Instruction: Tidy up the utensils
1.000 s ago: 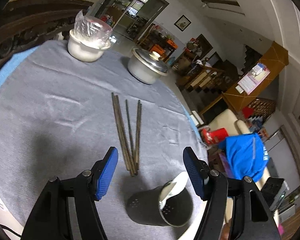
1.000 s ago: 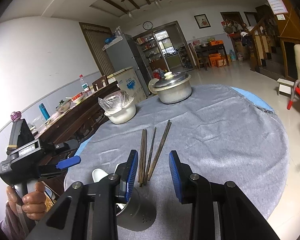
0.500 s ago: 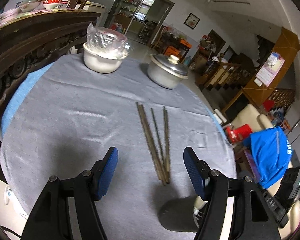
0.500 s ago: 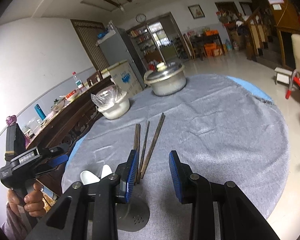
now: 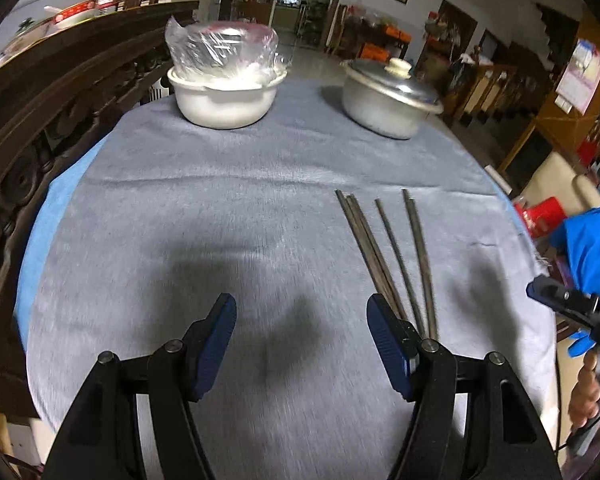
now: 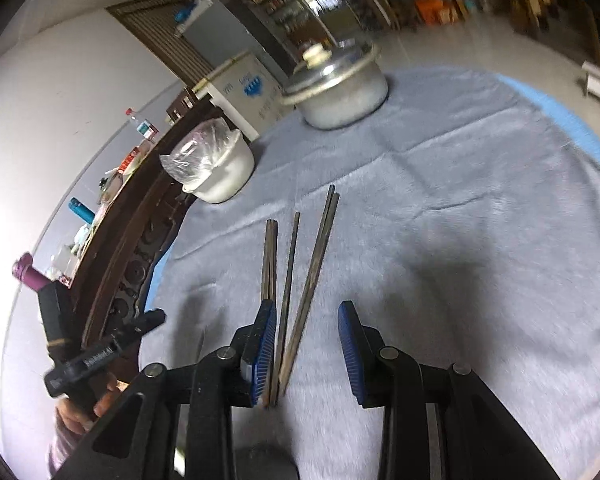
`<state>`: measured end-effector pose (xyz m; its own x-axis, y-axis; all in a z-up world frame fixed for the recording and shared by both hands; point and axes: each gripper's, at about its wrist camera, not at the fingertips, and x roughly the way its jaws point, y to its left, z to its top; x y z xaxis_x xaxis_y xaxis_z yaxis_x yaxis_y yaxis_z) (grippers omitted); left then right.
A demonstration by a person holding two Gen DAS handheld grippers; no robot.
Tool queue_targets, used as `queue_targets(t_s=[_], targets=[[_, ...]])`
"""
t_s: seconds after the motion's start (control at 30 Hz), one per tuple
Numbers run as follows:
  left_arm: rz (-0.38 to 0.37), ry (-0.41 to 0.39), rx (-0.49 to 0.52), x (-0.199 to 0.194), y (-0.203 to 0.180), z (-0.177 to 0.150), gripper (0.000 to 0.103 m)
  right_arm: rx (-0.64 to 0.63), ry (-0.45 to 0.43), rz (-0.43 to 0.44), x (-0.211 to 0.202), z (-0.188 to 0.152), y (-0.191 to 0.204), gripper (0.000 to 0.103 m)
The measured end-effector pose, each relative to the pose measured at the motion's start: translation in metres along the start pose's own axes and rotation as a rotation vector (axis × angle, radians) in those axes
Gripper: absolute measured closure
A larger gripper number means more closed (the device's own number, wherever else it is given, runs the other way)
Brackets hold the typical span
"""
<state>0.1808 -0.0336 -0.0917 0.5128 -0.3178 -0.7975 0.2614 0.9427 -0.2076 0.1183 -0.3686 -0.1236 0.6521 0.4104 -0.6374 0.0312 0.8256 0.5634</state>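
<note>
Several dark wooden chopsticks [image 5: 384, 256] lie fanned on the grey tablecloth [image 5: 172, 216], their near ends just behind my left gripper's right finger [image 5: 388, 344]. My left gripper [image 5: 304, 340] is open over bare cloth, left of the chopsticks. In the right wrist view the chopsticks [image 6: 300, 280] run toward me, and their near ends lie under my right gripper [image 6: 308, 350], close to its left pad [image 6: 266, 348]. That gripper is open, its pads off the sticks. A dark rounded shape [image 6: 260, 458] at the bottom edge may be the utensil holder.
A white bowl covered in plastic wrap [image 5: 224, 92] and a lidded metal pot [image 5: 388, 100] stand at the table's far side. A carved dark wooden sideboard [image 5: 40, 120] borders the left. Each view catches the other gripper in a person's hand at its edge [image 5: 572, 308] [image 6: 100, 344].
Both grippers swung and dropped toward the cloth. The dark holder with white spoons left the left wrist view. The right gripper now sits over the chopsticks' near ends.
</note>
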Motion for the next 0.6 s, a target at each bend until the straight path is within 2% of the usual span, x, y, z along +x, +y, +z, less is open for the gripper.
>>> queue_targets(t_s=[0.17,0.23,0.43,0.6], targets=[[0.015,0.044,0.001,0.033,-0.004,0.023,0.035,0.006,0.053,-0.008,0.044,0.032,0.002,0.073],[0.017,0.054,0.006,0.045,-0.008,0.031,0.035,0.012,0.071,-0.026,0.061,0.045,0.002,0.080],[0.009,0.121,-0.013,0.083,-0.010,0.046,0.035,-0.003,0.116,-0.093,0.108,0.088,0.003,0.080],[0.017,0.142,-0.051,0.098,0.001,0.062,0.035,-0.034,0.170,-0.138,0.149,0.116,0.006,0.080]])
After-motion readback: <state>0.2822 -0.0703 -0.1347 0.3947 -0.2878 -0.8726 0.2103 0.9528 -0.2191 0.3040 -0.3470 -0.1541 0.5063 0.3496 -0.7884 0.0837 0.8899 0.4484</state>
